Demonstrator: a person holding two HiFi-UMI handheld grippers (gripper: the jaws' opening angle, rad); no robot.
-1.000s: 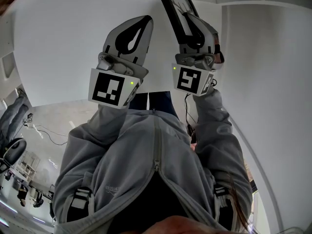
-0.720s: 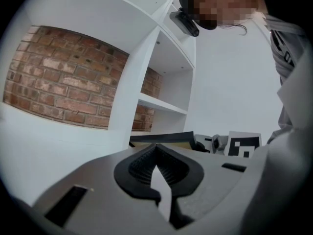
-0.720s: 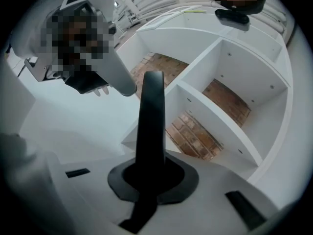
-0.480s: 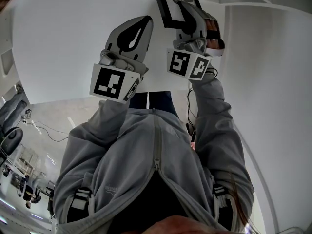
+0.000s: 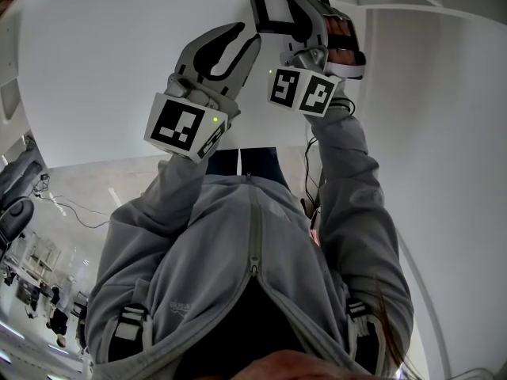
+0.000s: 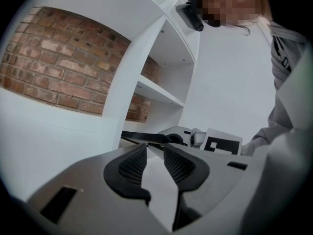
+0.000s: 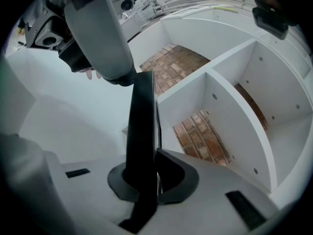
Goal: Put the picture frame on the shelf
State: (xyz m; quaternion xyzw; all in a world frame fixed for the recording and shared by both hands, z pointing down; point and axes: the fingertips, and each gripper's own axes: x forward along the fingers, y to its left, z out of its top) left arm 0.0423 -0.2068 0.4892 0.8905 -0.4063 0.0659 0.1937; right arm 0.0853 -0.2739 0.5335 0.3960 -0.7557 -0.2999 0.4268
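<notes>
My left tool (image 6: 155, 153) has just opened, nothing between its jaws. My right tool (image 7: 146, 177) still clamps the frame (image 7: 143, 116), rolled flatter than a second ago.

Exposed brick wall (image 6: 63, 72) at 10 o'clock in left gripper view, behind white shelf unit (image 6: 161, 89). Head view: pale floor (image 5: 87, 188), dark chairs (image 5: 17, 248) at 8 o'clock.
</notes>
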